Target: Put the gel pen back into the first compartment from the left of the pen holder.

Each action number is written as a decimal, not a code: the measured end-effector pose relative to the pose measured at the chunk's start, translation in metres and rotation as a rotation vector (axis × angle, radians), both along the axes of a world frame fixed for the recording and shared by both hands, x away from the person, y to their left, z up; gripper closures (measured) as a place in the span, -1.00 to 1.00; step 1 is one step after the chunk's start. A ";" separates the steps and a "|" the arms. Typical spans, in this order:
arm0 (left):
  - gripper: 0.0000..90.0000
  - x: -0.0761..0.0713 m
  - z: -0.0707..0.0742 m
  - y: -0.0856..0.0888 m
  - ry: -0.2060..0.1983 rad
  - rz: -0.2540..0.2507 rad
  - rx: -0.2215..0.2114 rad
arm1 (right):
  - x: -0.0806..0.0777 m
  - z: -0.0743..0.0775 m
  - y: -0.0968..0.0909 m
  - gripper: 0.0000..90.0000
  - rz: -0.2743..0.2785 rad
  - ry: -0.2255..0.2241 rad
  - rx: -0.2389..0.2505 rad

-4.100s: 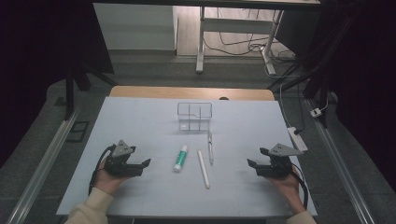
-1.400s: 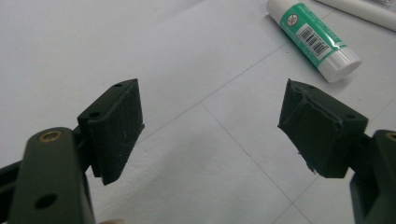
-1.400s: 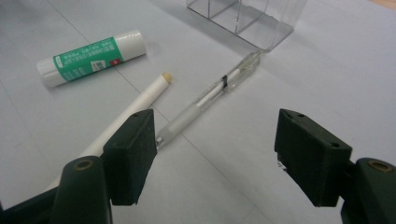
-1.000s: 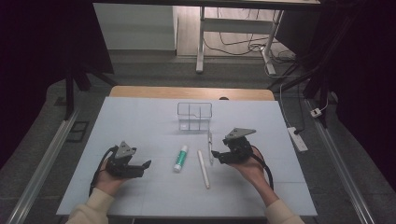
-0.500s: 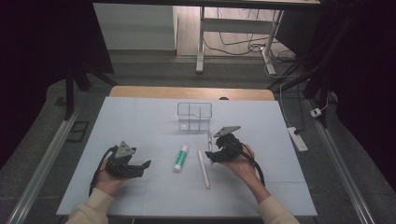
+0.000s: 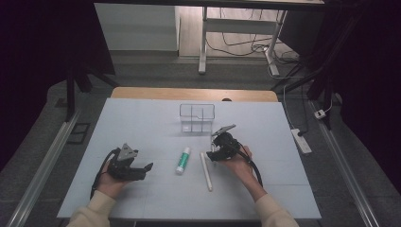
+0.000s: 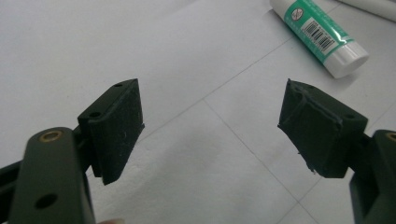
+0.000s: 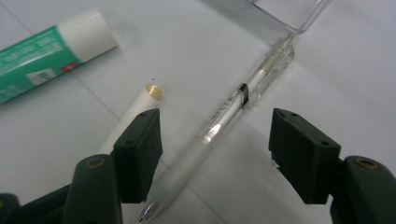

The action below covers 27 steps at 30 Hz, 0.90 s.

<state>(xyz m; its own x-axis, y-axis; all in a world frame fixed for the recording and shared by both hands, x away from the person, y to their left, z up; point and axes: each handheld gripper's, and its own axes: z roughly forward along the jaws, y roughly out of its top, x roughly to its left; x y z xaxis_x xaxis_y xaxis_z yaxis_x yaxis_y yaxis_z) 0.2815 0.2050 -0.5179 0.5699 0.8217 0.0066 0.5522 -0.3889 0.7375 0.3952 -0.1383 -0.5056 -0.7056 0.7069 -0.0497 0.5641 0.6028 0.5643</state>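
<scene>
We are lowering the right gripper over the clear ballpoint pen, which is lying flat on the pale blue table near its middle, just in front of the clear plastic organiser box. In the right gripper view the pen is sitting between the two black pads, nothing touching it yet; the jaws are standing wide but have just been closing a little, so we are judging this as lining up for a pinch across the barrel. The barrel is running slantwise toward the box, one end almost at the box's clear wall, probably because the box is where it is going. Just beside the pen the white stick with a tan tip is lying almost parallel, close enough that the near pad risks catching it too. The glue stick is lying on its side toward the table's front edge, between the two grippers; we are seeing a green and white label, a barcode and a small round prohibition-style mark in the left gripper view, but the lettering is too small to read. The pen is carrying a black band and faint print, unreadable. The left gripper is resting on the table near the front left, fingers apart and empty, parked out of the way.
</scene>
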 end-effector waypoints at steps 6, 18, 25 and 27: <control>-0.52 0.000 0.000 0.000 -0.003 -0.003 0.006 | 0.005 -0.006 0.009 -0.02 -0.070 -0.010 -0.057; -0.52 -0.001 -0.001 0.000 -0.003 -0.006 0.015 | 0.008 -0.005 0.010 0.37 -0.138 0.030 -0.031; -0.52 -0.001 -0.002 0.001 -0.004 -0.006 0.021 | 0.004 0.000 0.006 0.54 -0.202 0.031 -0.036; -0.52 -0.001 -0.002 0.000 -0.004 -0.007 0.022 | 0.003 0.003 0.005 0.61 -0.213 0.022 -0.043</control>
